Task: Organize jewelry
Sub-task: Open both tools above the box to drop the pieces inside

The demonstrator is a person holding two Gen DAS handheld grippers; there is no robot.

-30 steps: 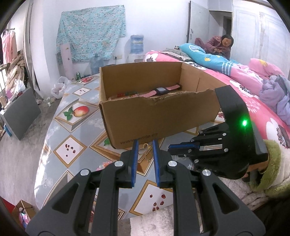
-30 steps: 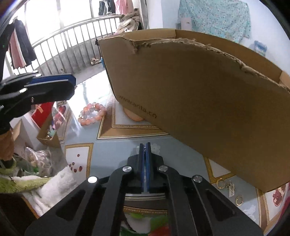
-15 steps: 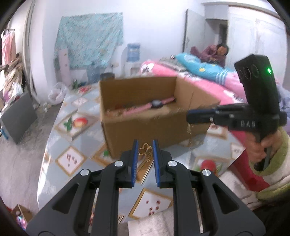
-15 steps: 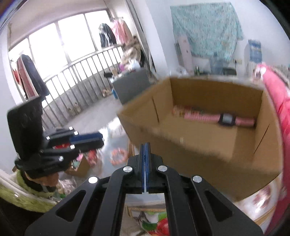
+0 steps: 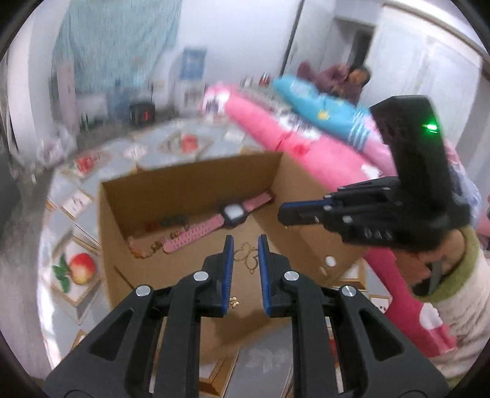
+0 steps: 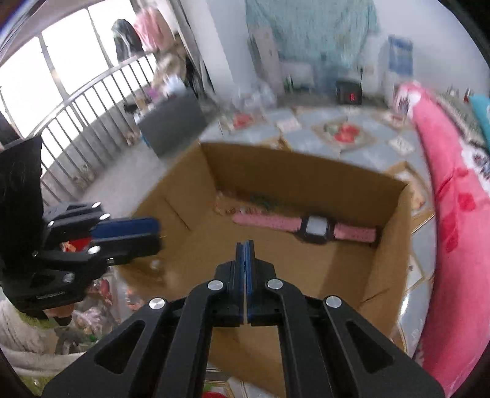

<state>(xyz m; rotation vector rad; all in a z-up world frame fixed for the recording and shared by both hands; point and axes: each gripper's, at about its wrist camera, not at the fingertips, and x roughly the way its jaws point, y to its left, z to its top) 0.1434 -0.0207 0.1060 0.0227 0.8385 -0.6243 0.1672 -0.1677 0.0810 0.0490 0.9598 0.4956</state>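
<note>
Only the left view shows the gold brooch (image 5: 246, 256) pinched in the left claw (image 5: 245, 245) over the box (image 5: 196, 183). The right view shows the right claw (image 6: 244, 245) closed and empty, above the pink watch (image 6: 306, 226).

Home bedroom: pink-quilted bed (image 5: 306, 147), hanging clothes (image 6: 147, 27).

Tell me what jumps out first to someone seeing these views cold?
The open cardboard box fills the middle of both views, with a pink-strapped watch lying on its floor by the far wall. Over the box's near edge, the left gripper pinches a gold filigree piece, while the right gripper hangs beside it, shut and empty.
</note>
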